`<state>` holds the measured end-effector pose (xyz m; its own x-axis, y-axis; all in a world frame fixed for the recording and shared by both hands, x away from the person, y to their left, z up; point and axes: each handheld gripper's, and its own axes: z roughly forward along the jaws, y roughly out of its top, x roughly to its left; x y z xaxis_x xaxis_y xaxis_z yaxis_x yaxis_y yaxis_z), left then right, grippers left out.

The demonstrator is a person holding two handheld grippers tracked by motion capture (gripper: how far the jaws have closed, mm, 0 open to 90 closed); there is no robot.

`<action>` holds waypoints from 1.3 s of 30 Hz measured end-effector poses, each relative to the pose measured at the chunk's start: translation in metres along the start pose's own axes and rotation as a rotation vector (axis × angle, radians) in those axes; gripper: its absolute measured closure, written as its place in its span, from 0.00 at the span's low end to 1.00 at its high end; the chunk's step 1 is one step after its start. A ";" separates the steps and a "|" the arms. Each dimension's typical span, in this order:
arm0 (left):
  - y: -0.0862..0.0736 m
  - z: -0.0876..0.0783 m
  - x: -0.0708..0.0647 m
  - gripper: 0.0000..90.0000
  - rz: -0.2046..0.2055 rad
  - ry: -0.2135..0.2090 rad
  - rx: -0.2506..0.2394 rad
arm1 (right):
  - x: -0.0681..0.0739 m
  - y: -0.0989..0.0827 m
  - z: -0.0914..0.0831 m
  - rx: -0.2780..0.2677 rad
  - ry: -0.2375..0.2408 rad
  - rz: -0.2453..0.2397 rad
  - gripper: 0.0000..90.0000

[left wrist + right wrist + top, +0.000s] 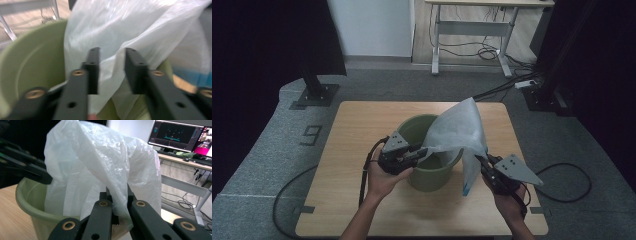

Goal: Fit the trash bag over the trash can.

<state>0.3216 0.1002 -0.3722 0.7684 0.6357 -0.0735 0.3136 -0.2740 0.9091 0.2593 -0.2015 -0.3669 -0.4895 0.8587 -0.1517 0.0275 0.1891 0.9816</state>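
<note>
While the right tongs (117,202) pinch the bag (457,131), the left tongs (110,72) gape around its edge. Close left first — then, I judge, spread the mouth over the bin (432,172) rim.

High view looks forward and down on the table (362,145) from afar; 2 gripper views sit close, facing opposite sides of the bag (459,130) and green bucket (432,172), seen in all 3.

My thin white plastic bag (458,131) billows up in a crumpled peak over the green bucket (427,176), one edge draped into its open mouth and a blue-printed end hanging outside the rim. The bucket stands upright near the middle of the wooden table.
</note>
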 end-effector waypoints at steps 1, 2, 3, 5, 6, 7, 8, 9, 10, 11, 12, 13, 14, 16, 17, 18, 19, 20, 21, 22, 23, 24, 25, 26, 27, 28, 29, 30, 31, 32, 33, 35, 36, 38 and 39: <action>0.001 -0.002 -0.001 0.64 0.001 0.000 -0.012 | 0.002 0.002 0.003 0.011 0.004 -0.010 0.98; 0.002 -0.003 -0.002 0.59 0.005 0.005 -0.019 | 0.004 0.002 0.006 0.021 0.009 -0.017 0.98; 0.003 -0.005 -0.003 0.55 0.017 0.009 -0.026 | 0.005 0.002 0.008 0.028 0.013 -0.023 0.98; 0.004 -0.007 -0.006 0.52 0.027 -0.004 -0.034 | 0.010 0.000 0.014 0.043 0.026 -0.037 0.98; 0.005 -0.008 -0.007 0.51 0.033 -0.012 -0.039 | 0.012 -0.001 0.016 0.050 0.032 -0.041 0.98; 0.006 -0.008 -0.008 0.51 0.038 -0.015 -0.042 | 0.014 -0.002 0.018 0.056 0.039 -0.042 0.97; 0.007 -0.008 -0.008 0.51 0.039 -0.017 -0.044 | 0.015 -0.003 0.020 0.061 0.044 -0.043 0.97; 0.008 -0.008 -0.009 0.52 0.044 -0.018 -0.043 | 0.016 -0.004 0.021 0.064 0.048 -0.044 0.97; 0.008 -0.008 -0.010 0.55 0.047 -0.021 -0.040 | 0.017 -0.004 0.022 0.067 0.047 -0.045 0.96; 0.009 -0.007 -0.010 0.59 0.050 -0.028 -0.033 | 0.017 -0.005 0.023 0.068 0.045 -0.044 0.95; 0.009 -0.006 -0.011 0.65 0.054 -0.032 -0.025 | 0.018 -0.005 0.023 0.068 0.046 -0.042 0.95; 0.009 -0.004 -0.012 0.70 0.057 -0.034 -0.016 | 0.018 -0.005 0.023 0.069 0.048 -0.042 0.95; 0.009 -0.003 -0.012 0.75 0.056 -0.039 -0.012 | 0.018 -0.006 0.023 0.071 0.052 -0.039 0.95; 0.009 -0.001 -0.012 0.83 0.051 -0.052 -0.002 | 0.018 -0.006 0.023 0.070 0.059 -0.038 0.95; 0.009 0.000 -0.012 0.86 0.051 -0.050 -0.004 | 0.018 -0.007 0.023 0.070 0.061 -0.036 0.95; 0.008 0.000 -0.012 0.90 0.056 -0.042 -0.009 | 0.018 -0.007 0.023 0.068 0.065 -0.035 0.95; 0.008 -0.001 -0.012 0.93 0.062 -0.032 -0.015 | 0.017 -0.007 0.023 0.067 0.066 -0.035 0.95; 0.008 -0.001 -0.012 0.95 0.065 -0.022 -0.018 | 0.017 -0.007 0.023 0.065 0.066 -0.033 0.95; 0.007 -0.002 -0.012 0.97 0.067 -0.008 -0.020 | 0.016 -0.007 0.022 0.062 0.067 -0.031 0.94; 0.007 -0.003 -0.011 0.99 0.065 -0.001 -0.022 | 0.016 -0.007 0.021 0.058 0.070 -0.028 0.92; 0.006 -0.004 -0.009 0.99 0.057 0.003 -0.022 | 0.016 -0.007 0.021 0.057 0.072 -0.024 0.90; 0.006 -0.004 -0.007 1.00 0.051 0.007 -0.019 | 0.016 -0.008 0.020 0.051 0.076 -0.018 0.85; 0.005 -0.004 -0.005 1.00 0.044 0.013 -0.013 | 0.016 -0.008 0.019 0.047 0.077 -0.009 0.81; 0.005 -0.005 -0.003 1.00 0.039 0.016 -0.008 | 0.016 -0.008 0.018 0.043 0.076 0.004 0.75; 0.004 -0.005 -0.001 1.00 0.033 0.025 0.000 | 0.017 -0.009 0.017 0.041 0.075 0.018 0.71; 0.003 -0.005 0.000 1.00 0.033 0.042 0.008 | 0.017 -0.009 0.016 0.040 0.075 0.036 0.68; 0.002 -0.005 0.001 1.00 0.038 0.059 0.017 | 0.017 -0.011 0.014 0.039 0.074 0.050 0.64; 0.001 -0.006 0.002 1.00 0.039 0.069 0.021 | 0.018 -0.012 0.013 0.043 0.074 0.060 0.60; 0.000 -0.006 0.003 1.00 0.040 0.076 0.026 | 0.019 -0.015 0.011 0.050 0.076 0.072 0.57; -0.002 -0.007 0.004 1.00 0.036 0.083 0.031 | 0.020 -0.017 0.010 0.055 0.079 0.079 0.55; -0.003 -0.008 0.005 1.00 0.032 0.083 0.033 | 0.021 -0.021 0.008 0.060 0.086 0.082 0.52; -0.005 -0.010 0.007 1.00 0.024 0.086 0.040 | 0.023 -0.026 0.004 0.060 0.113 0.097 0.48; -0.006 -0.010 0.009 1.00 0.019 0.089 0.048 | 0.024 -0.028 0.002 0.060 0.149 0.119 0.46; -0.008 -0.012 0.012 1.00 0.010 0.095 0.057 | 0.026 -0.031 -0.003 0.063 0.208 0.154 0.41; -0.009 -0.013 0.014 1.00 0.006 0.101 0.059 | 0.026 -0.032 -0.006 0.061 0.232 0.162 0.41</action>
<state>0.3221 0.1207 -0.3763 0.7111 0.7027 -0.0238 0.3441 -0.3183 0.8833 0.2404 -0.1876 -0.4019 -0.6604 0.7496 0.0442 0.1705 0.0923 0.9810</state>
